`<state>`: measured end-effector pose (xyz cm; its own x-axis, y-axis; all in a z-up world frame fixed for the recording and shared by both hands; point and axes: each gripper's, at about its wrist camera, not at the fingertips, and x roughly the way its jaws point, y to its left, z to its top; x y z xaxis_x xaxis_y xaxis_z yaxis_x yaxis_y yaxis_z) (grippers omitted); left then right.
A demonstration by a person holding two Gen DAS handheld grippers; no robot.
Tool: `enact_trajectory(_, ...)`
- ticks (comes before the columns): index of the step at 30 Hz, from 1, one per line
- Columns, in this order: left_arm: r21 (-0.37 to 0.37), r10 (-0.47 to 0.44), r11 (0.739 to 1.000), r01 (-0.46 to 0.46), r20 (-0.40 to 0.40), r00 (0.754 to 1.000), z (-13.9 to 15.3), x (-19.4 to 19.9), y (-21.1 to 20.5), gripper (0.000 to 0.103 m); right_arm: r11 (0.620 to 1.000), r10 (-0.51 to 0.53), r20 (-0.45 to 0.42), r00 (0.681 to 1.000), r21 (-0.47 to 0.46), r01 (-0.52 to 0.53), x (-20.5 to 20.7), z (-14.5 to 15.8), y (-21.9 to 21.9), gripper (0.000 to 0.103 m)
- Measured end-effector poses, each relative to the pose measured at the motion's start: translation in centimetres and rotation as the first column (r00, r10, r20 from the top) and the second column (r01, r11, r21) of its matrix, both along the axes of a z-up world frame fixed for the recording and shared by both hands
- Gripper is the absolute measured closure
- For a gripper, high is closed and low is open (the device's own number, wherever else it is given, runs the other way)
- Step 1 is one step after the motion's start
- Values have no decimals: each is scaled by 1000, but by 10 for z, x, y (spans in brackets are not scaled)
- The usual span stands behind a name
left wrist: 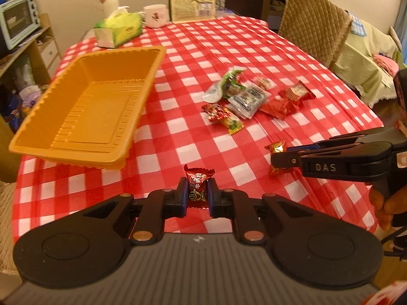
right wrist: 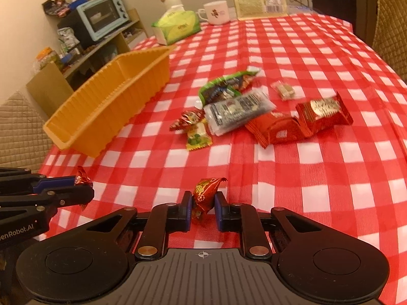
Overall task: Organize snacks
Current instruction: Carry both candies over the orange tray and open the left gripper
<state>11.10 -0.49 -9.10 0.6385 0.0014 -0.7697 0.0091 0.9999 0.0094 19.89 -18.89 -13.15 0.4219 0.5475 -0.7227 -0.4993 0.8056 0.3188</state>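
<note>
Left tool (left wrist: pixel 198 196) pinching dark-red wrapped candy (left wrist: pixel 198 186), twisted ends

Blurred snack pile (right wrist: pixel 254 106), print unreadable

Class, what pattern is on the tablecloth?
Red and white checks on the tablecloth; the right wrist view shows it best.

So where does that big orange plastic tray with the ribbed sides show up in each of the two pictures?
Left wrist view: the orange plastic tray fills the left half, seen from above, its inside empty.
Right wrist view: the same tray sits at left of centre, seen from the side, its ribbed wall facing the camera.
Shared landmark: the green tissue pack stands just beyond the tray's far end in both.
</note>
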Motion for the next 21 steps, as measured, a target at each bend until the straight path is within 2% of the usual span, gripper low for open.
enact_trajectory(6, 6, 80, 997, -80, 36, 996, 21, -13, 9, 89, 997, 57, 9, 998, 49, -58, -5, 23, 5, 84)
enact_trajectory(11, 7, 127, 992, -127, 47, 991, 37, -13, 32, 89, 991, 98, 4, 995, 95, -98, -7, 44, 25, 84)
enact_trajectory(21, 24, 114, 993, -116, 74, 991, 58, 18, 118, 89, 983, 110, 33, 993, 145, -114, -2, 78, 106, 84)
